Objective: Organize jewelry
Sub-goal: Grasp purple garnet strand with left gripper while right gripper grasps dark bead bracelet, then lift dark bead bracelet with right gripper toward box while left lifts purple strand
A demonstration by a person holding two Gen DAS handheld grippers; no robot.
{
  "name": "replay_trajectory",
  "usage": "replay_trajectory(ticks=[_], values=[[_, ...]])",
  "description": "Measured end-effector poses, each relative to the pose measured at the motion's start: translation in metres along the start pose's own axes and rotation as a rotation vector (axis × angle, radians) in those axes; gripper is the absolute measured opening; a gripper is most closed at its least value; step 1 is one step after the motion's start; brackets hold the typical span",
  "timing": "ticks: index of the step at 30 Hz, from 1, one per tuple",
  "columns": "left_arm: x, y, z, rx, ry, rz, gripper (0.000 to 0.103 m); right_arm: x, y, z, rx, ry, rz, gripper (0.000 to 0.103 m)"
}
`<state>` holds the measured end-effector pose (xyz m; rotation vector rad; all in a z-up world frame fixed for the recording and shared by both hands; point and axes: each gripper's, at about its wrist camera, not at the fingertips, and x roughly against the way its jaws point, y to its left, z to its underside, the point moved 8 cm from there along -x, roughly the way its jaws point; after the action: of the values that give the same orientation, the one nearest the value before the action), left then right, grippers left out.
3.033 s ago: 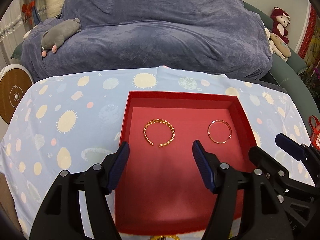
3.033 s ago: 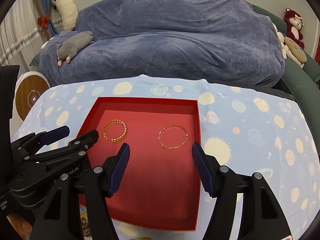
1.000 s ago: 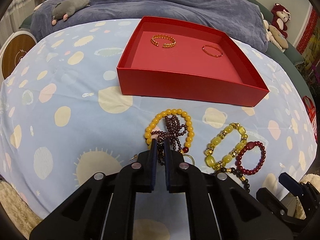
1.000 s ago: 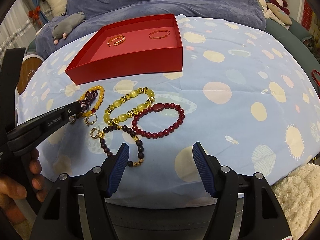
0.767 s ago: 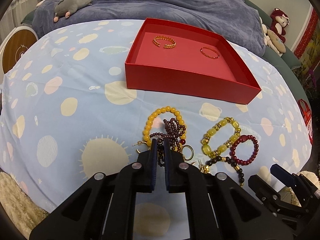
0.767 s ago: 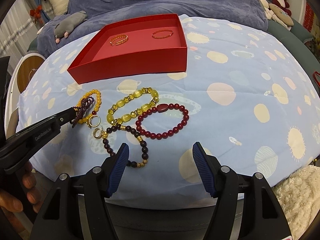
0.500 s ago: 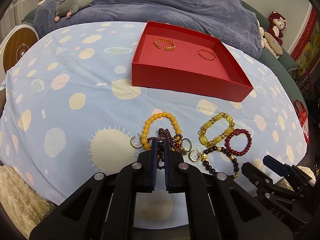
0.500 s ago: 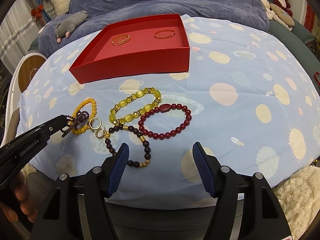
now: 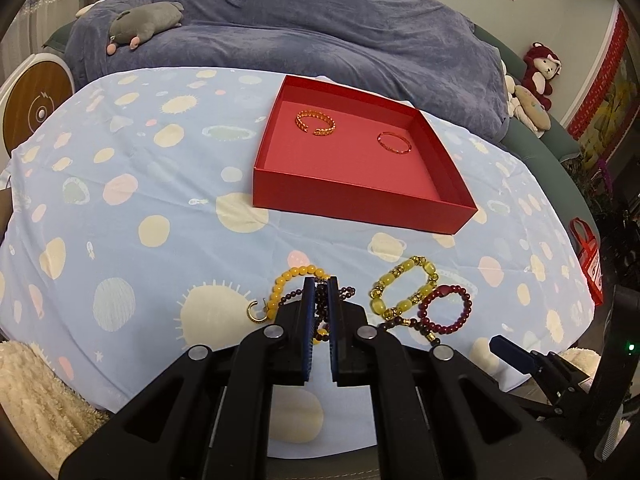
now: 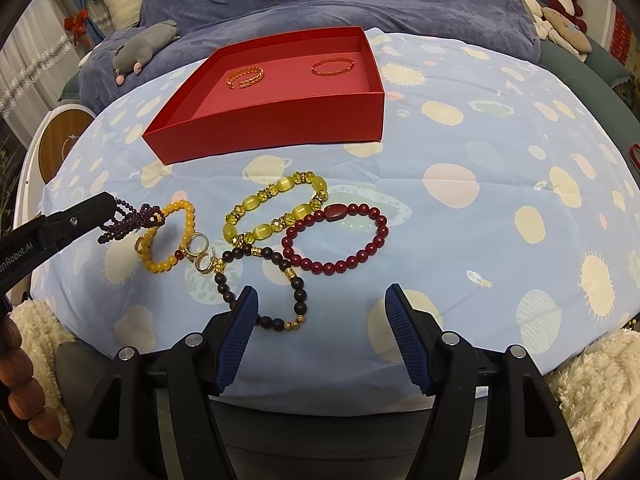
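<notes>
Left hand-held gripper (image 9: pixel 320 292) clamped on dark purple bead strand (image 10: pixel 128 222), its lower loops hidden behind the fingers; right hand-held gripper (image 10: pixel 322 304) wide, empty, beside dark-bead bracelet (image 10: pixel 280 280).

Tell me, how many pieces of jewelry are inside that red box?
2. A gold chain-style open bangle lies toward the far left of the red box, and a thin reddish-gold bangle lies toward its far right. The near wall may hide something small.
</notes>
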<state>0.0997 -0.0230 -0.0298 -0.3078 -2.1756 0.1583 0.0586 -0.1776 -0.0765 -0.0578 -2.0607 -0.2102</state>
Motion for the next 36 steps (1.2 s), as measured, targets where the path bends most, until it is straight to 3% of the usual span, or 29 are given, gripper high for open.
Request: replay_trajectory(ticks=[9, 20, 28, 34, 36], values=[[0.002, 0.012, 0.019, -0.003, 0.039, -0.030, 0.006, -0.004, 0.009, 0.004, 0.017, 0.013, -0.023, 0.061], [-0.004, 0.012, 0.028, -0.018, 0.060, -0.039, 0.006, -0.016, 0.015, 0.008, 0.042, 0.048, -0.043, 0.036], [-0.007, 0.012, 0.032, -0.021, 0.072, -0.044, 0.006, -0.024, 0.016, 0.006, 0.051, 0.053, -0.032, 0.026], [-0.009, 0.012, 0.034, -0.022, 0.079, -0.045, 0.006, -0.026, 0.008, 0.005, 0.041, 0.049, -0.015, 0.008], [-0.009, 0.012, 0.035, -0.024, 0.081, -0.045, 0.006, -0.025, 0.007, 0.005, 0.033, 0.051, -0.021, 0.008]])
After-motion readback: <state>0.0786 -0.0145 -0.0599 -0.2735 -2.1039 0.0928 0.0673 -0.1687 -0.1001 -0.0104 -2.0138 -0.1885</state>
